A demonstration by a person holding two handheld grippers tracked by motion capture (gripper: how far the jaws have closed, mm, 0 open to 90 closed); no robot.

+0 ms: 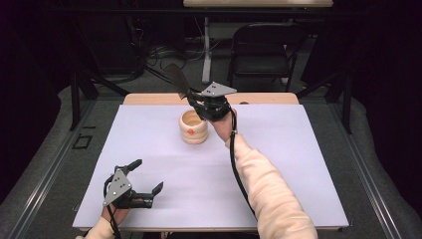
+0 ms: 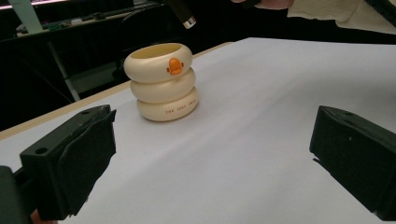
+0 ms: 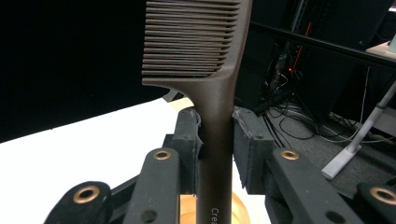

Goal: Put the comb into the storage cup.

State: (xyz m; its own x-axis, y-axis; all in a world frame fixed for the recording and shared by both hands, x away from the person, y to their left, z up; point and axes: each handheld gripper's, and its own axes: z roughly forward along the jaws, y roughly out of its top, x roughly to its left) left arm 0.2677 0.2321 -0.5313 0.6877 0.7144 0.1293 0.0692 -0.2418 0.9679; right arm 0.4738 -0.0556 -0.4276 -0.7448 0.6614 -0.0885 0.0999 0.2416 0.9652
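The right gripper [image 1: 199,101] clamps a dark comb [image 3: 212,84] over the far cream holder [image 1: 193,126]; tilted, it may catch the rim and topple it. The left gripper [image 1: 144,179] rests wide open, empty, near-left on the surface [image 1: 298,164].

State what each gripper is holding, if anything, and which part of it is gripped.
The right gripper clamps a dark brown comb by its handle, just below the teeth, above the cream holder. The left gripper holds nothing; its jaws stand wide apart.
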